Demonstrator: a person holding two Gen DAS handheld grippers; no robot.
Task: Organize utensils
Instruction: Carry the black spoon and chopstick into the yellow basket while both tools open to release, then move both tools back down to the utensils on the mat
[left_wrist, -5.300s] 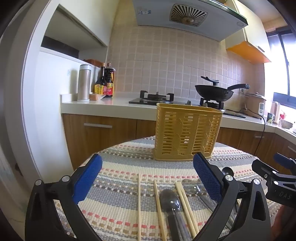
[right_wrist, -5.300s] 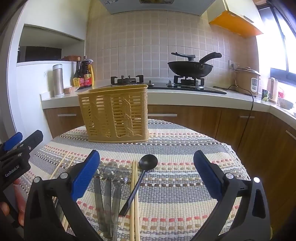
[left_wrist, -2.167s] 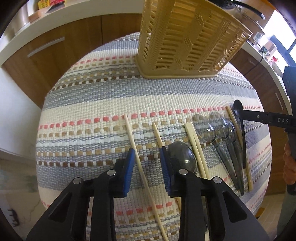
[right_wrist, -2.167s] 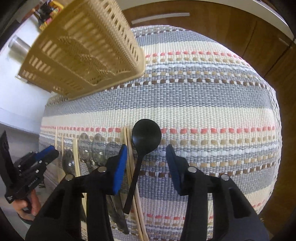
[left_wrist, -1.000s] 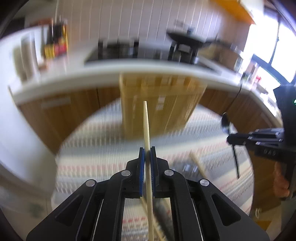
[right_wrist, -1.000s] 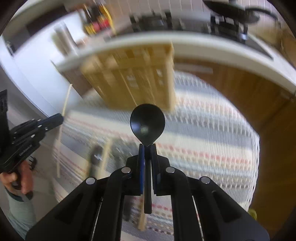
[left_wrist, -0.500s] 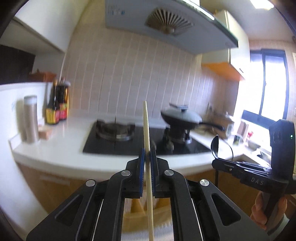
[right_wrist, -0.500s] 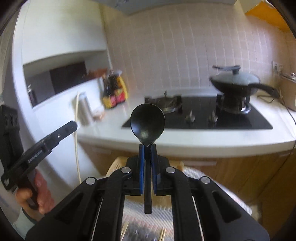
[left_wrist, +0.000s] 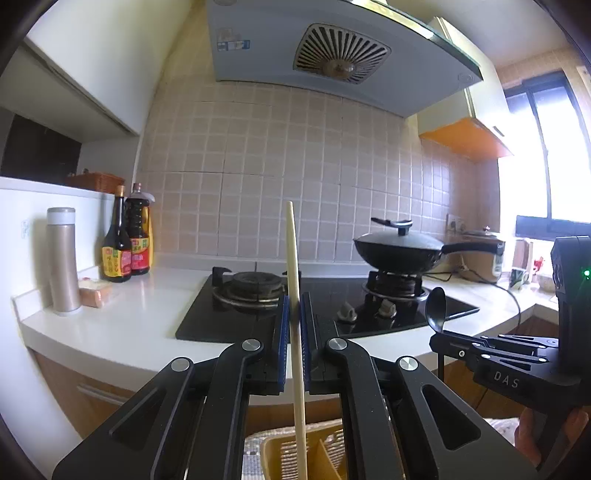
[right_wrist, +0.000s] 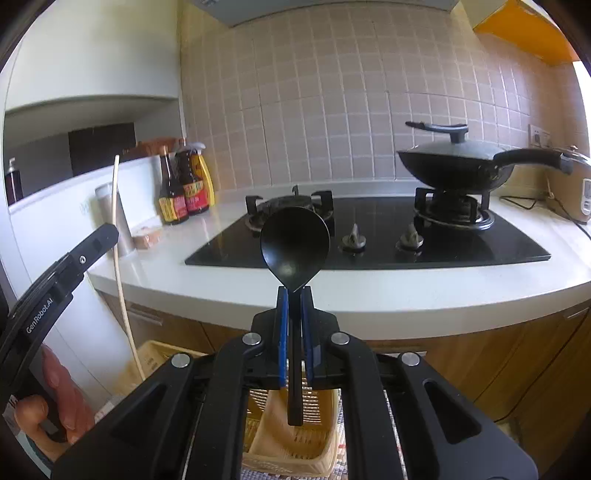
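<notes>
The left gripper (left_wrist: 294, 325) had its fingers pinched on a thin wooden chopstick (left_wrist: 293, 266) standing upright at frame centre, its lower end over the yellow basket (left_wrist: 325, 458) at the bottom edge. The right gripper (right_wrist: 294, 314) clamped the neck of a black spoon (right_wrist: 294, 245), bowl up, handle hanging toward that basket. Both looked light and stiff; the slim, smooth chopstick seemed likelier to pivot in a mid-shaft grip.

From my left gripper (left_wrist: 291, 325) the chopstick (left_wrist: 295, 295) stands upright above the basket (left_wrist: 325, 454), my right gripper (right_wrist: 293, 321) holds the spoon (right_wrist: 294, 251) beside it, with the counter (left_wrist: 122, 328) behind.
</notes>
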